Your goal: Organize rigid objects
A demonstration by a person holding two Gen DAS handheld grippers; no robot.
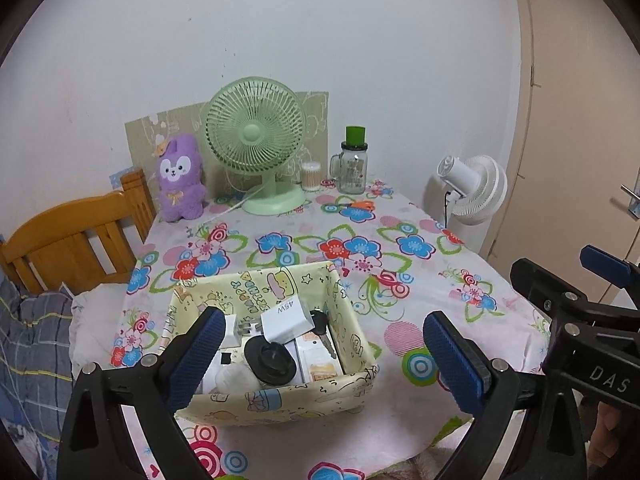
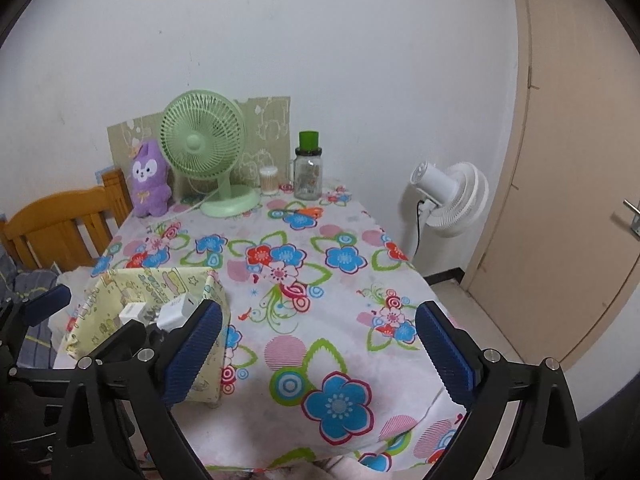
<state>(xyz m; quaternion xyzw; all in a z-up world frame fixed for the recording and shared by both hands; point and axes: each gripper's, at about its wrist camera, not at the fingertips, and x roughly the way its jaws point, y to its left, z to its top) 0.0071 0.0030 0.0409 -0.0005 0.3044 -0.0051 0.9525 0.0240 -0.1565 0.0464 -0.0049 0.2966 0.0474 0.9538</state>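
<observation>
The left gripper (image 1: 320,354) is seen with its jaws spread wide and nothing between the pads; it hangs above and short of the storage box (image 1: 352,390). The right gripper (image 2: 318,344) is likewise released and bare, its jaws standing wide over the flowered tablecloth (image 2: 344,360), just beside the box's right wall.

Inside the box several rigid pieces are already gathered: a white charger block (image 1: 286,320), a key (image 1: 322,330), a round black cap (image 1: 272,360), a white plug adapter (image 1: 236,334) and a small printed carton (image 1: 320,360) (the lower layer cannot be made out). The cloth near the grippers is seen to carry no loose small items, so the sorting is judged to be nearly or wholly done.

If a further piece is to be fetched, the orange-handled scissors (image 1: 358,205) at the far end of the table are the likeliest candidate. The jaws should be kept wide until the handles are straddled, and the approach should be made low across the cloth. The box walls look soft and should not be knocked by the nearer finger.

Farther out stand a green desk fan (image 1: 256,144), a purple plush toy (image 1: 180,180), a cotton-swab tub (image 1: 311,176) and a glass jar with a green lid (image 1: 354,168); none of these is expected to be disturbed.
</observation>
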